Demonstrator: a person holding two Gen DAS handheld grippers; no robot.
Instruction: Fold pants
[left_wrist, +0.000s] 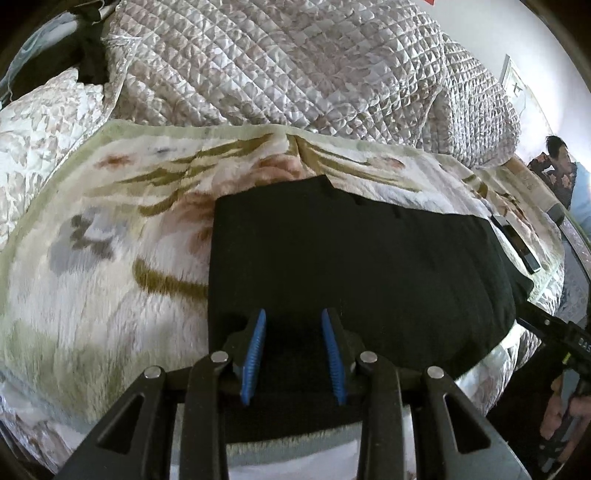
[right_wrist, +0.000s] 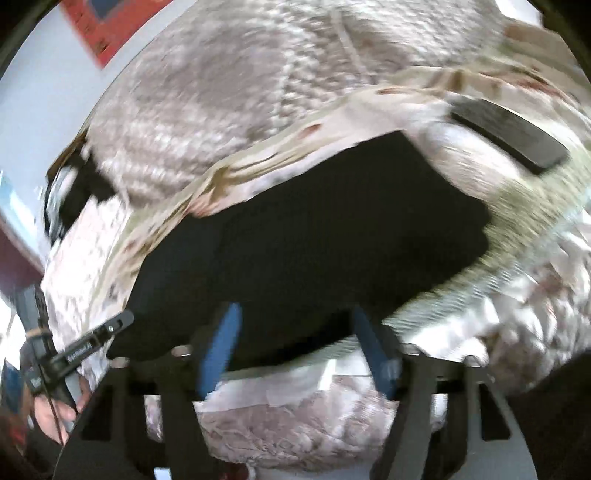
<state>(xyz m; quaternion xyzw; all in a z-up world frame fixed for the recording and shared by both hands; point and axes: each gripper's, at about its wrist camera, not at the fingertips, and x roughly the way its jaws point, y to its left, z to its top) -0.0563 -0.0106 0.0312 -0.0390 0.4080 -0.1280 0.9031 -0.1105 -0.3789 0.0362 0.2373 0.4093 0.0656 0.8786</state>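
Note:
The black pants (left_wrist: 351, 266) lie folded into a flat rectangle on a floral fleece blanket (left_wrist: 110, 236). My left gripper (left_wrist: 293, 317) is open and empty, its blue pads over the near edge of the pants. In the blurred right wrist view the same pants (right_wrist: 314, 236) lie across the middle. My right gripper (right_wrist: 295, 317) is open and empty above their near edge. The right gripper shows at the right edge of the left wrist view (left_wrist: 561, 332), and the left gripper at the left edge of the right wrist view (right_wrist: 92, 339).
A quilted bedspread (left_wrist: 277, 62) is heaped behind the blanket. A dark flat phone-like object (right_wrist: 509, 136) lies on the blanket to the right of the pants, also in the left wrist view (left_wrist: 517, 247). A person (left_wrist: 557, 162) sits at far right.

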